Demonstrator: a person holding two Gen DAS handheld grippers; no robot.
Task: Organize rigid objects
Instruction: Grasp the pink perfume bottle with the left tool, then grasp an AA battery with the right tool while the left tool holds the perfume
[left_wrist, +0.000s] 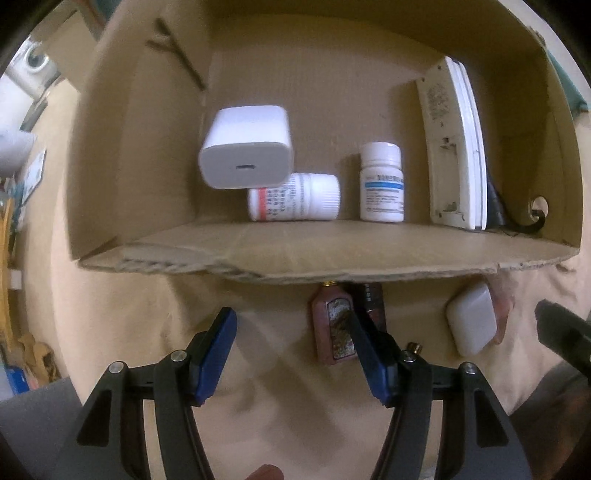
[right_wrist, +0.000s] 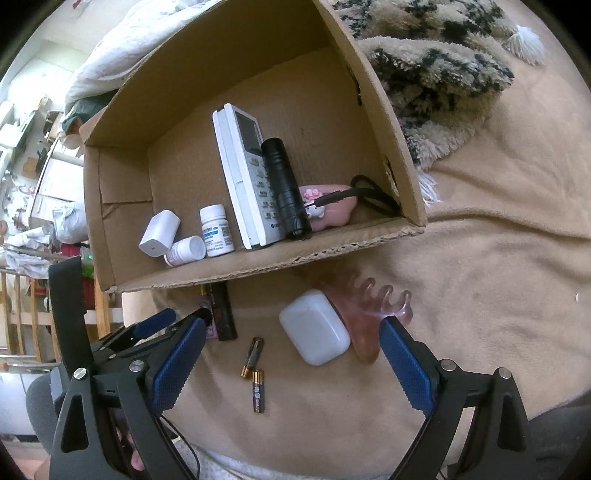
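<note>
Below my left tool (left_wrist: 293, 328) lies a beige blanket (left_wrist: 258, 369), and its blue pads stand partly apart with nothing pressed between them; its right finger overlaps a small pink bottle (left_wrist: 330, 325) lying beside a dark stick-shaped item (left_wrist: 375, 299), and I cannot tell whether they touch. Just beyond them sits the cardboard box (left_wrist: 295, 254), open toward me. Inside it I see a white charger block (left_wrist: 245, 147) leaning on a toppled white pill bottle (left_wrist: 295, 202), an upright pill bottle (left_wrist: 381, 182) next to it, and a white remote control (right_wrist: 243, 173) propped on edge with a black flashlight (right_wrist: 286, 188) against it and something pink (right_wrist: 332, 210) behind. My right tool (right_wrist: 291, 332) hangs wide open over the blanket, holding nothing. Between and ahead of its fingers lie a white earbud case (right_wrist: 314, 326) resting against a pink comb-like piece (right_wrist: 369, 314), and two batteries (right_wrist: 255, 373) touching end to end, all outside the box.
</note>
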